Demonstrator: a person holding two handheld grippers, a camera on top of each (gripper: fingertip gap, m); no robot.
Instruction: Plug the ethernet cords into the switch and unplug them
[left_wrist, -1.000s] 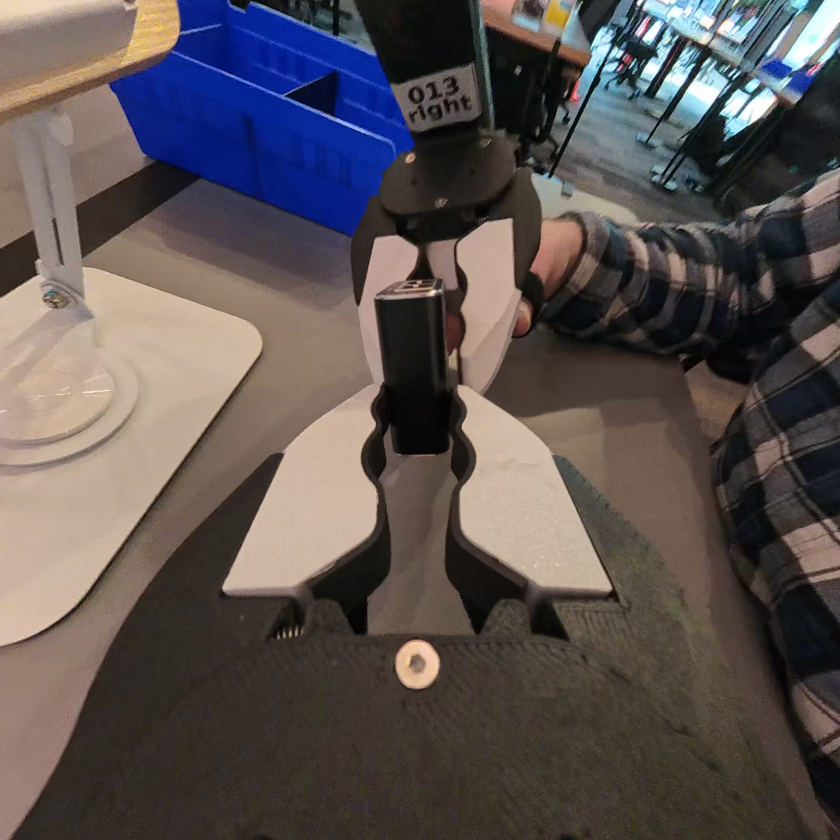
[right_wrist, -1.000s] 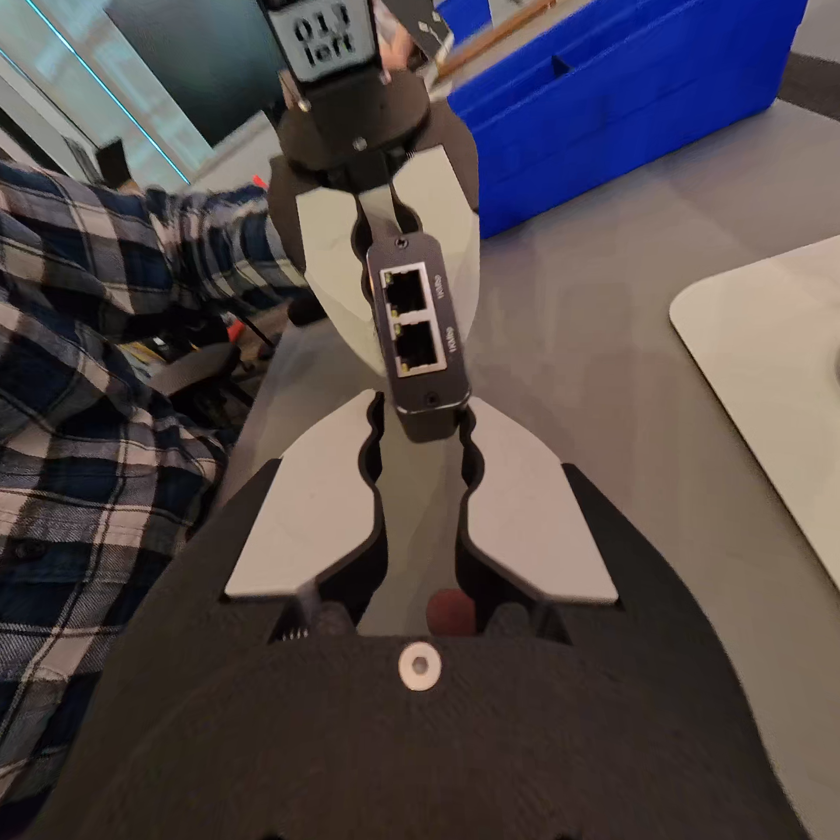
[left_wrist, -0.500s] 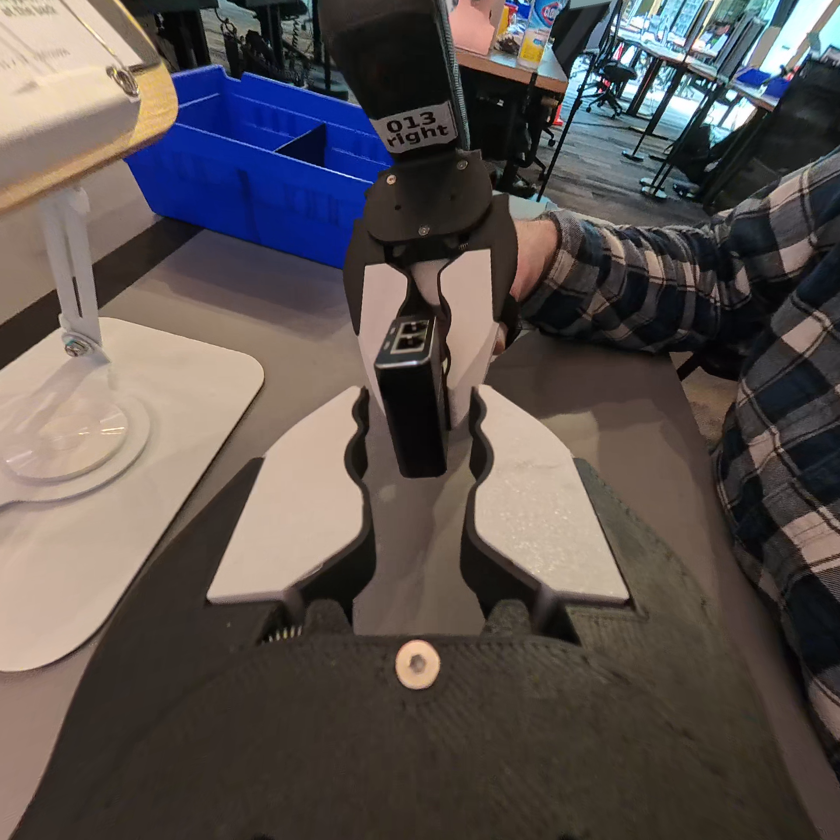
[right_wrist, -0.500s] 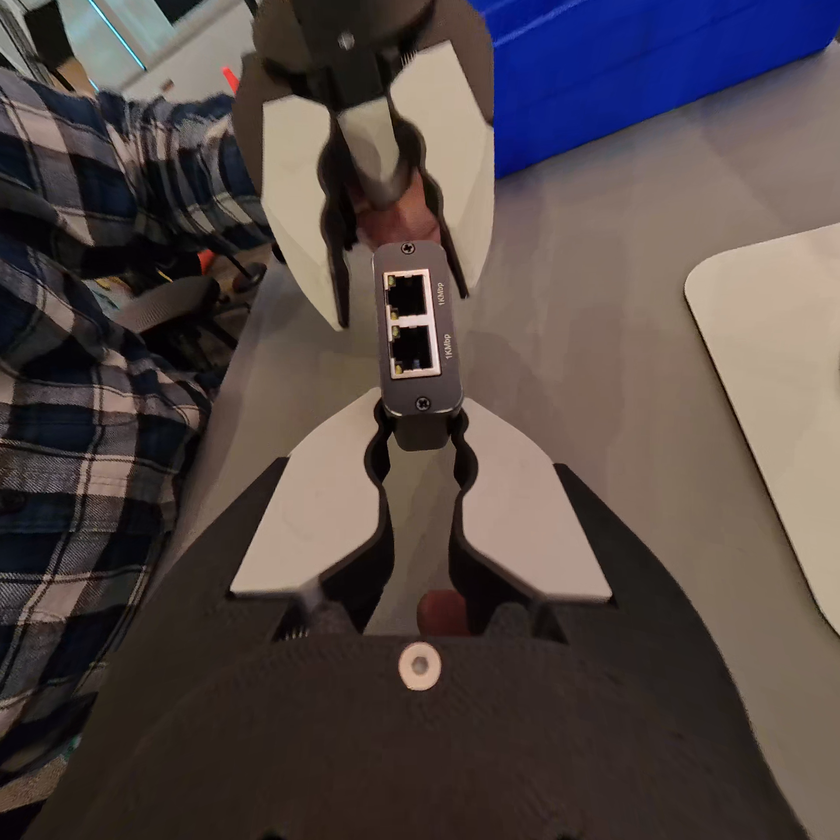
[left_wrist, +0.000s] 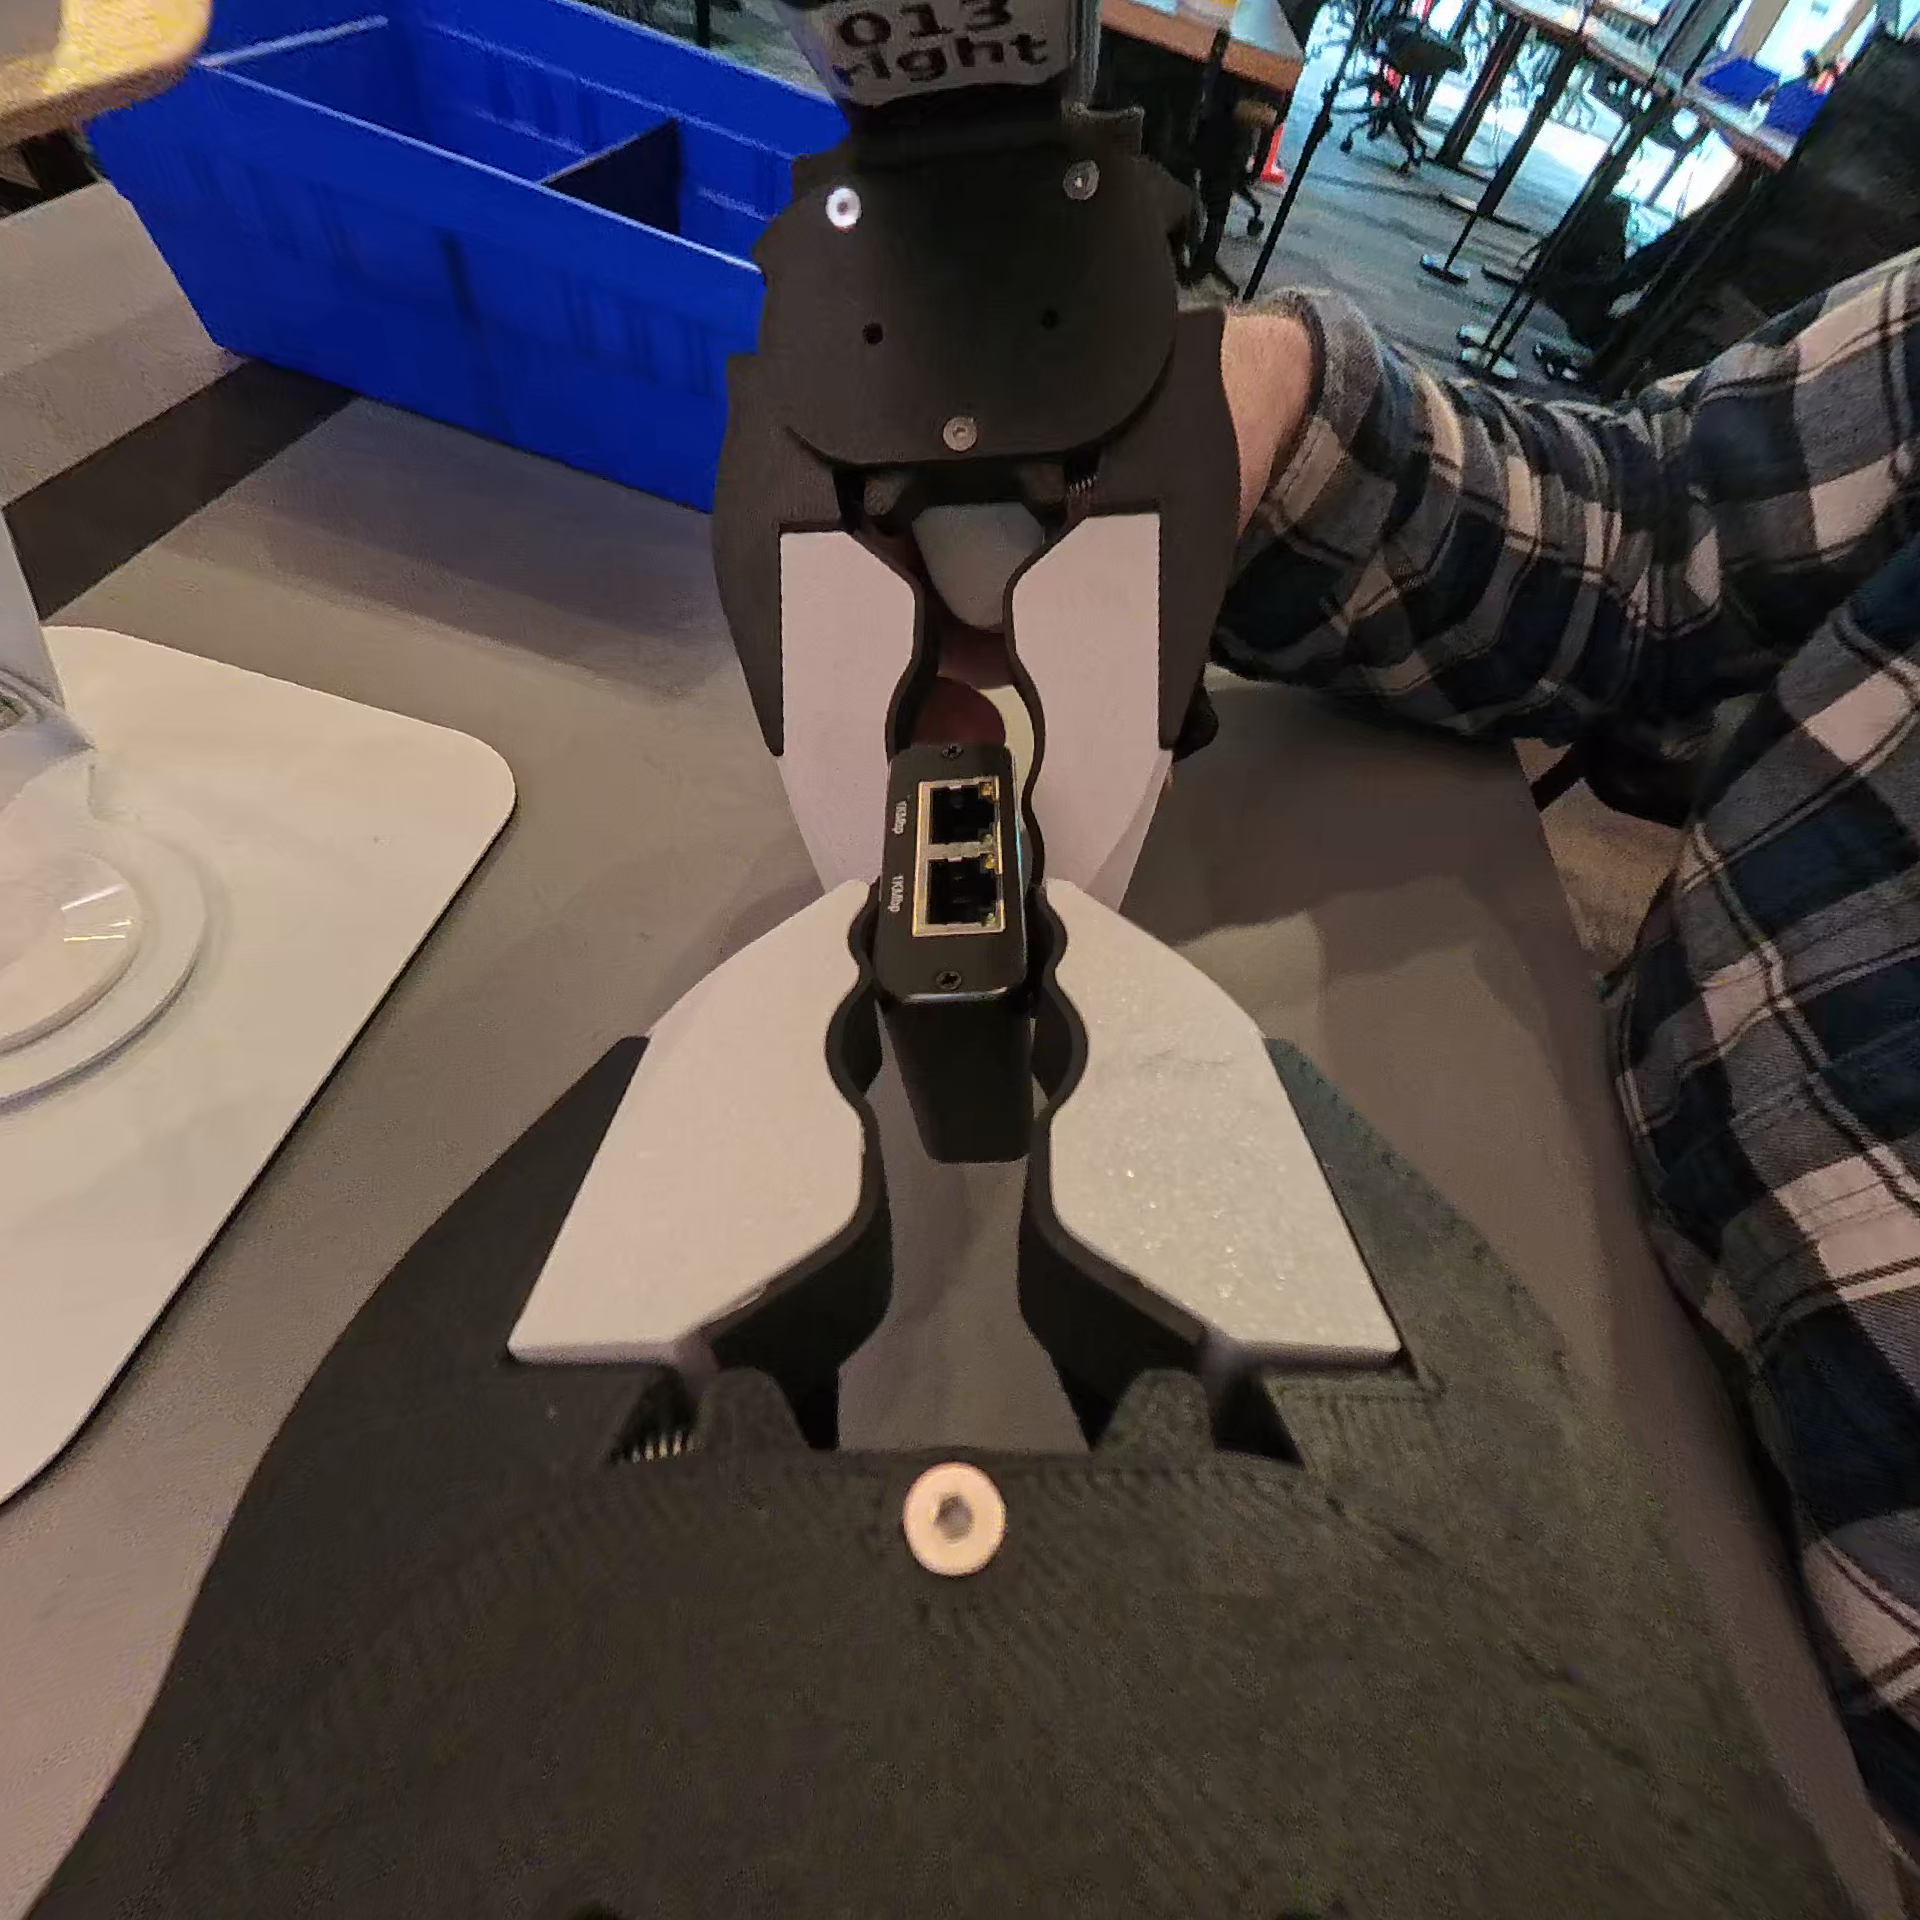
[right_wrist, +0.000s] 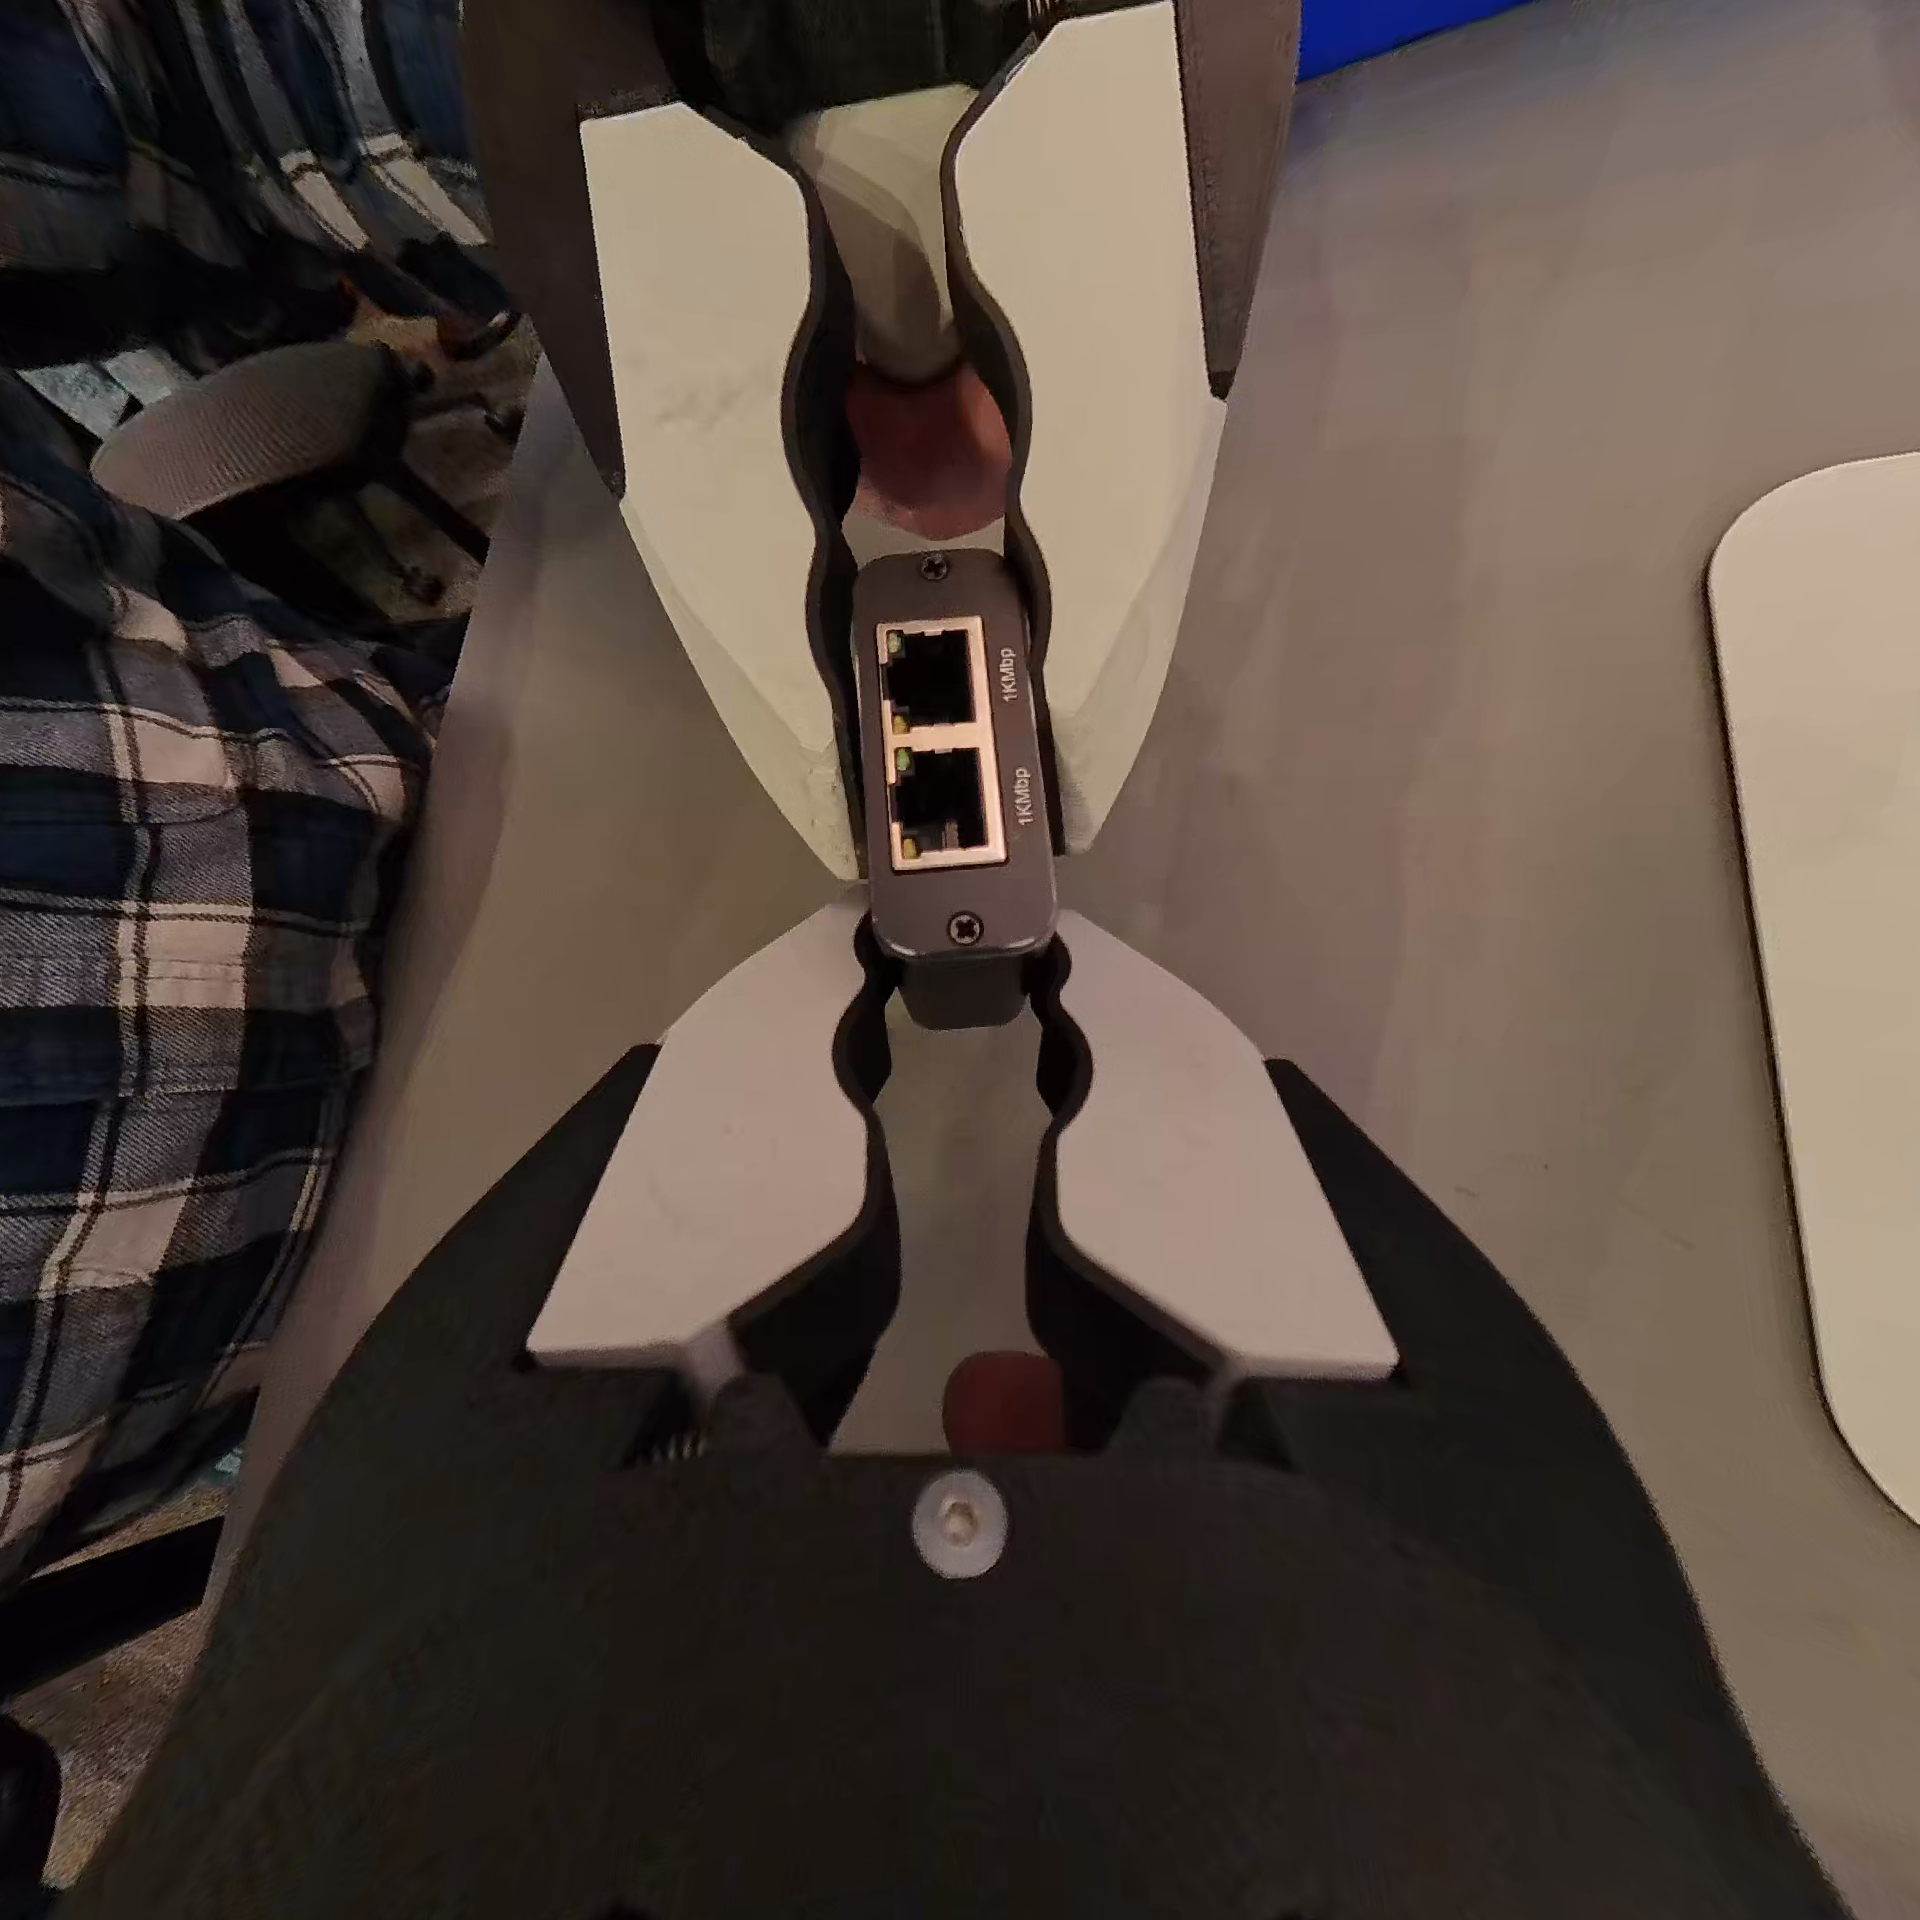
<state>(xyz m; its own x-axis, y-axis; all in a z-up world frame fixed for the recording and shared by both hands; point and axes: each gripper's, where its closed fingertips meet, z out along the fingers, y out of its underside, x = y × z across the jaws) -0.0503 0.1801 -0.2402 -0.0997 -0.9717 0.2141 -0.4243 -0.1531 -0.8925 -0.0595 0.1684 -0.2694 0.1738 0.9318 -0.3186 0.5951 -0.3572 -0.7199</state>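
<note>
A small dark switch (left_wrist: 951, 883) with two empty ports on its upward face is held above the grey table (left_wrist: 540, 582). My left gripper (left_wrist: 954, 966) is shut on its body just below the port face. My right gripper (right_wrist: 961, 971) comes from the opposite side and is shut on the same switch (right_wrist: 951, 748). In the left wrist view the right gripper's white fingers (left_wrist: 1101, 727) flank the switch's far side. In the right wrist view the left gripper's fingers (right_wrist: 727, 623) do the same. No ethernet cord shows in either view.
A blue bin (left_wrist: 436, 229) stands at the back of the table. A white stand base (left_wrist: 208, 935) lies to the left and also shows in the right wrist view (right_wrist: 1849, 935). A person's plaid sleeve (left_wrist: 1558, 520) reaches in from the right. Only a small space, under 4 cm, lies between the two pairs of fingers.
My left gripper opened off the switch while the right held it, then closed on it again. The two grippers have moved closer together, and the port face now tilts towards the left camera.
</note>
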